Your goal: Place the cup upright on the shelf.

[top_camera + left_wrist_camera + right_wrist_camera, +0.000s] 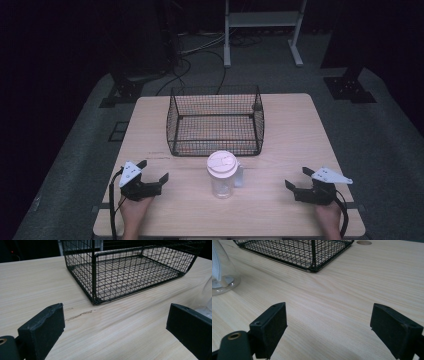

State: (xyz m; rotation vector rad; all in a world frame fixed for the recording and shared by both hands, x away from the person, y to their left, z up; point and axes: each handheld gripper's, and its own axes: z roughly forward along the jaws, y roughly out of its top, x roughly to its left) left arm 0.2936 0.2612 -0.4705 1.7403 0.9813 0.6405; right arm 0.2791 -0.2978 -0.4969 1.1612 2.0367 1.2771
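Desk lies bare between my left gripper, my right gripper and the cup; both grippers gape wide, holding nothing.

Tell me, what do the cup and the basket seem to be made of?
The cup looks like clear, glossy plastic: the table shows through its wall; its lid is opaque pale plastic, probably. The basket appears to be black coated metal wire: a thin welded grid.
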